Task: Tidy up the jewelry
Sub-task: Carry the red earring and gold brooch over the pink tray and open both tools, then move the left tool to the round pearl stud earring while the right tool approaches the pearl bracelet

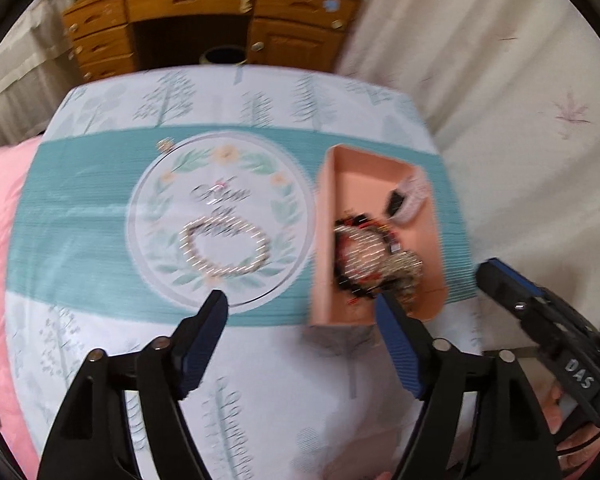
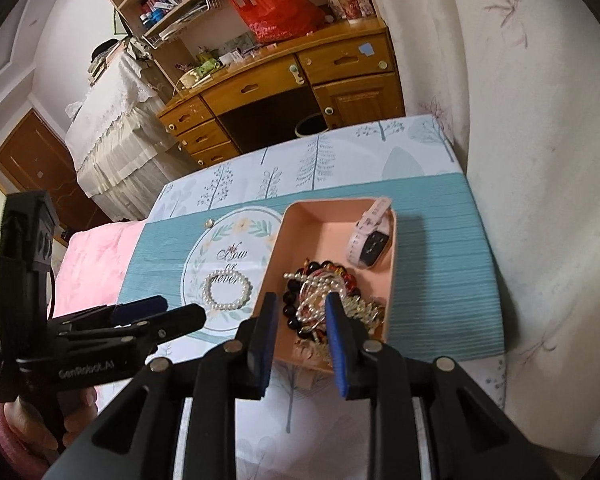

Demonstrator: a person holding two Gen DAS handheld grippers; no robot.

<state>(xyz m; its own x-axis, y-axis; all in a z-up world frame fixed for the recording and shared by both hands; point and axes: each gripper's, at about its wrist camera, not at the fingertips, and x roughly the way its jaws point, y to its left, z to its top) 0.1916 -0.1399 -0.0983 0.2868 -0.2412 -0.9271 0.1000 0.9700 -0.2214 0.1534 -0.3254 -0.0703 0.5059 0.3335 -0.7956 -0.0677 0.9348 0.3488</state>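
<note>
Blue-padded fingers of the right gripper point(image 2: 302, 312) stand apart with nothing between them, poised over the near end of the pink tray point(image 2: 393, 264), above the heap of jewelry point(image 2: 324, 300). The left gripper point(image 1: 300, 312) is likewise spread wide and empty, held above the tablecloth point(image 1: 100, 220) with its left finger near the pearl bracelet point(image 1: 224, 246) and its right finger over the tray's near left corner.

In the right wrist view the left gripper point(image 2: 160, 316) comes in low from the left, the person's left hand point(image 2: 40, 412) wrapped round its handle (pink sleeve at the wrist).

Contents of the tray: dark red and black beads tangled with pearl strands and a silvery chain at the near end; a pale pink watch point(image 2: 370, 240) at the far end, its strap propped over the rim. The pearl bracelet point(image 2: 228, 290) lies outside the tray, flat on the round printed emblem of the cloth, just left of the tray wall. A small pale bead-like item point(image 2: 209, 223) sits at the emblem's far left edge; its kind cannot be made out.

The left wrist view is motion-blurred, so individual pieces in the heap cannot be separated there. A wooden desk point(image 2: 284, 80) stands beyond the table.
</note>
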